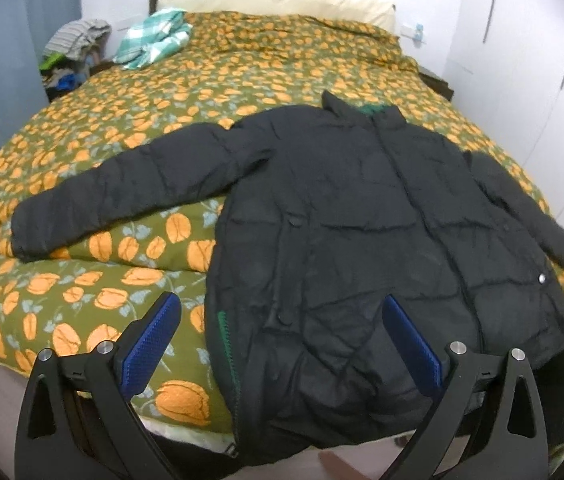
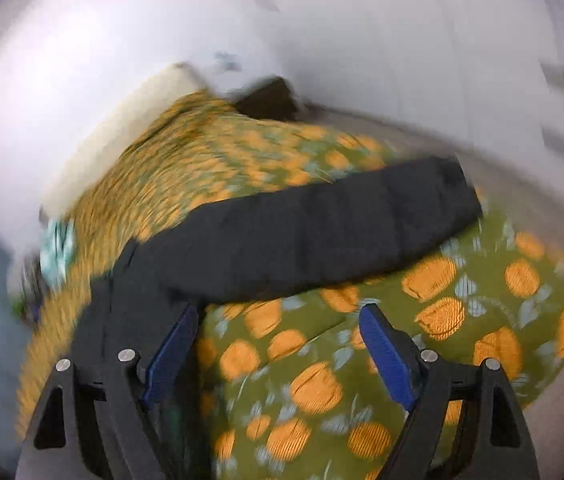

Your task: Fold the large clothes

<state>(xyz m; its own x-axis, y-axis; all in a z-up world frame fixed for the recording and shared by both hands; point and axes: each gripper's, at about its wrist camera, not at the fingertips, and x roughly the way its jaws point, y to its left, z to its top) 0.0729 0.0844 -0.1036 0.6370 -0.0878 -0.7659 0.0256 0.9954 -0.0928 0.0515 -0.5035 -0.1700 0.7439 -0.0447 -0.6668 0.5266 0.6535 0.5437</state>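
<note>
A black puffer jacket (image 1: 362,220) lies spread face up on the bed, collar toward the pillows, hem hanging over the near edge. Its left sleeve (image 1: 121,188) stretches out to the left; its right sleeve (image 1: 530,208) lies along the right side. My left gripper (image 1: 282,320) is open and empty, hovering over the jacket's lower left hem. In the right wrist view, which is blurred, my right gripper (image 2: 277,328) is open and empty above the bedspread, just below the jacket's right sleeve (image 2: 322,232).
The bed is covered by a green bedspread with orange flowers (image 1: 241,64). A teal checked cloth (image 1: 153,38) lies near the cream pillows (image 1: 282,2). A pile of clothes (image 1: 73,48) stands left of the bed. White wardrobe doors (image 1: 522,60) stand at the right.
</note>
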